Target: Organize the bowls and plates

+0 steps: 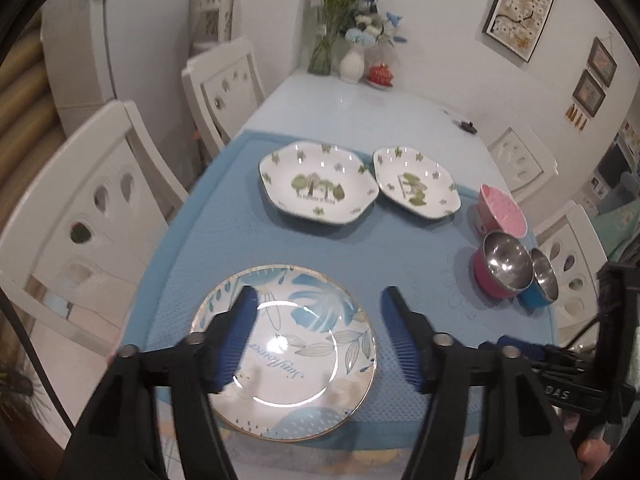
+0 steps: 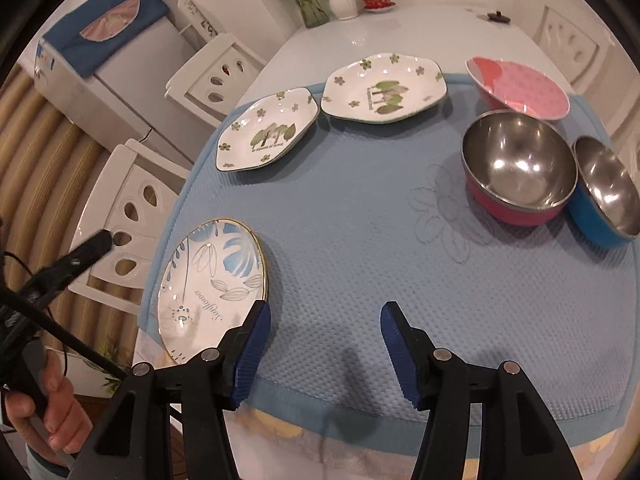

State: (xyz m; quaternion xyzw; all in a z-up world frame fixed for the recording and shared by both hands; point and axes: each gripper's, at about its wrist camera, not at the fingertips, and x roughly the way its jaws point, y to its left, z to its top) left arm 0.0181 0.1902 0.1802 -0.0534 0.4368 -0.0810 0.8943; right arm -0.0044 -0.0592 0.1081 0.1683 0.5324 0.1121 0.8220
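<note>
Left hand-held gripper (image 1: 316, 334): jaws spread wide, gripping nothing. It hangs over the round plate (image 1: 288, 352); its left finger overlaps the plate's left half in view, its right finger sits past the plate's right rim over the blue mat (image 1: 400, 248). Whether the finger touches the plate cannot be told.

Right hand-held gripper (image 2: 326, 350): jaws also wide apart, empty, over bare mat at the near edge of the desk (image 2: 340, 36). The round plate (image 2: 212, 288) lies just beside its left finger, to the left; contact cannot be told.

Round plate: glossy white ceramic, blue leaf print, thin gold rim, script lettering across the middle. Nothing in it.

Far side of the mat: two hexagonal dishes, white glazed, green flower and tree motifs, dark edge line. The left dish (image 1: 318, 182) and right dish (image 1: 416, 182) lie side by side, rims near or touching. Both empty.

Right side of the mat: pink bowl (image 2: 520, 88), matte, dotted inner pattern, farthest back. In front of it, a steel bowl with pink outer shell (image 2: 518, 164), polished interior with reflections. Beside that, to the right, a steel bowl with blue outer shell (image 2: 608, 192), tilted, leaning toward or against the pink-shelled one. All three empty.

Mat: quilted, dimpled texture, stitched flower outline. Desk surface beyond is white and glossy.
</note>
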